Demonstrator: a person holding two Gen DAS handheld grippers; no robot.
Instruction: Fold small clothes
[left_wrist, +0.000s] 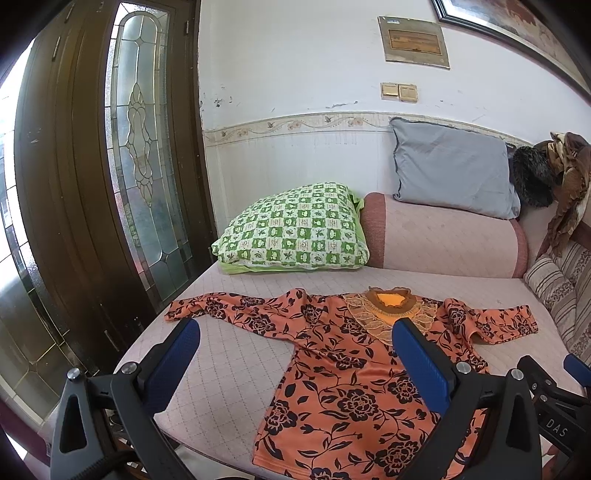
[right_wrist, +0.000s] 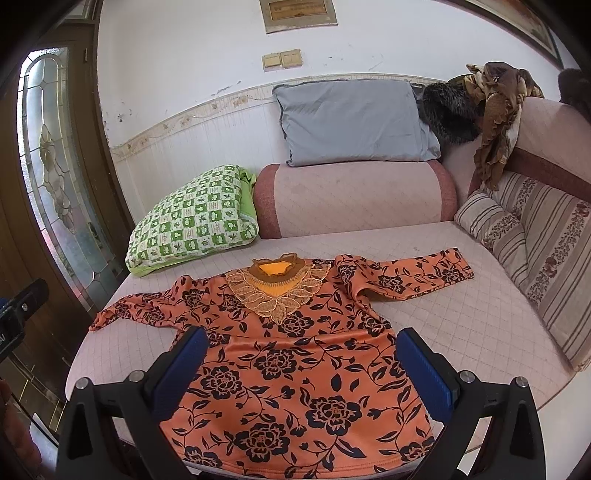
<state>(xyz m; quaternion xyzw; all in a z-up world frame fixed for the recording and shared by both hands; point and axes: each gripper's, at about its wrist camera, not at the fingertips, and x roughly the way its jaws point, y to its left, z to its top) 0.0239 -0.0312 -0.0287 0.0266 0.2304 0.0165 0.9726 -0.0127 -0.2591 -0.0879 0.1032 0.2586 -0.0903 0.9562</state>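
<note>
- A quilted pale-pink daybed (right_wrist: 461, 314) stands against a white wall with a floral border strip; a dark wooden door with a leaded glass pane (left_wrist: 144, 147) is just beside its left end.
- At the back lie a green-and-white checked pillow (right_wrist: 192, 225), a pink bolster (right_wrist: 354, 199) with a grey pillow (right_wrist: 351, 122) on top, striped cushions (right_wrist: 535, 240) along the right side, and a brown scarf (right_wrist: 495, 110) draped over the corner.
- An orange shirt (right_wrist: 295, 354) with black flowers lies flat, face up, on the near part of the mattress, both long sleeves spread sideways, lace collar pointing toward the bolster.
- The left gripper (left_wrist: 295, 332) hangs over the shirt's left side, its blue fingers spread wide, holding nothing.
- The right gripper (right_wrist: 303, 343) hovers above the shirt's body, likewise spread wide and empty.
</note>
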